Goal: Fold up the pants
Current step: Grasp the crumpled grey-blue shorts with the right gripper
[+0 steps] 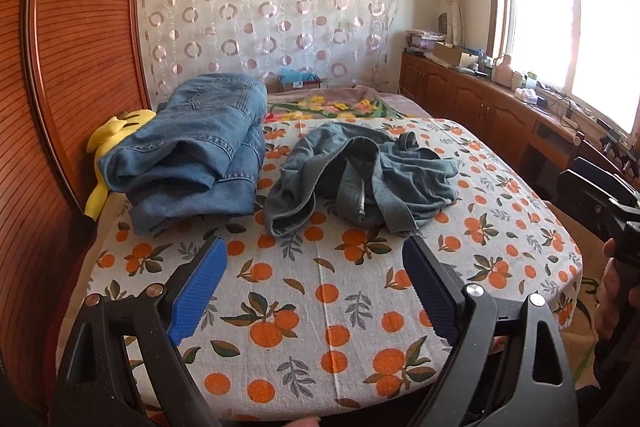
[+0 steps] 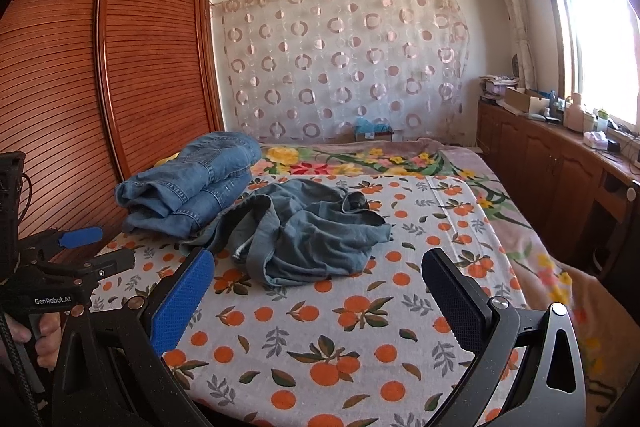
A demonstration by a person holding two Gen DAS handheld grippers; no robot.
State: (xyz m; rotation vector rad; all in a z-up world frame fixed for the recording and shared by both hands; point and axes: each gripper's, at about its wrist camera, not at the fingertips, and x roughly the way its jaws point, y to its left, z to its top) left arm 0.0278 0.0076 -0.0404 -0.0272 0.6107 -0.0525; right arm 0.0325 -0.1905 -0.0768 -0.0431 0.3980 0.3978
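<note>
A small cardboard box sits at the far end of the bed against the curtain, with something blue showing in it, too small to tell what; another open box stands on the wooden cabinet under the window, its contents not clear.

The pants, grey-blue and crumpled in a loose heap with the zipper showing, lie on the orange-print sheet near the middle of the bed; just beside them, toward the wardrobe, is a stack of folded blue jeans, its edge touching or nearly touching the heap; a yellow soft toy is wedged behind the stack against the wardrobe.

The near part of the sheet is bare and flat up to the bed's front edge; bare sheet also runs to the window-side edge, where a flowered blanket continues beyond and hangs over the side.

The left gripper hovers above the bare sheet short of the pants, its jaws wide apart and holding nothing; the right gripper is likewise above the sheet, jaws wide and empty, the pants heap just ahead between its fingers; each gripper's handle and the hand holding it appear at the edge of the other's view.
</note>
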